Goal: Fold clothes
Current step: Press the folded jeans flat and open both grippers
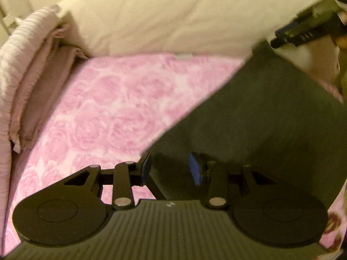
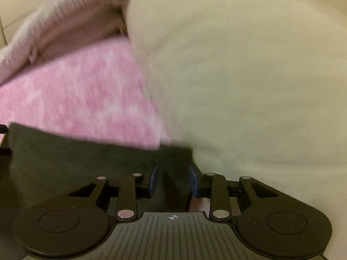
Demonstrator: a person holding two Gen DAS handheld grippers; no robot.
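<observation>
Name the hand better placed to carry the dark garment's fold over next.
Right, probably. The dark garment fills the gap between the pads of the right tool, whereas the left tool sits at the garment's very edge, with the pink bedsheet showing beside one finger. Blur hides whether either truly grips.

The garment (image 1: 249,119) lies on the bedsheet (image 1: 112,108), pillow (image 1: 162,17) behind.

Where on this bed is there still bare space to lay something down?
The widest free patch is the pink rose-print sheet, bordered by the folded pink blanket on its left, the cream duvet behind and the dark garment on its right. It is crowded near the dark garment, where the left gripper and right gripper work.
</observation>
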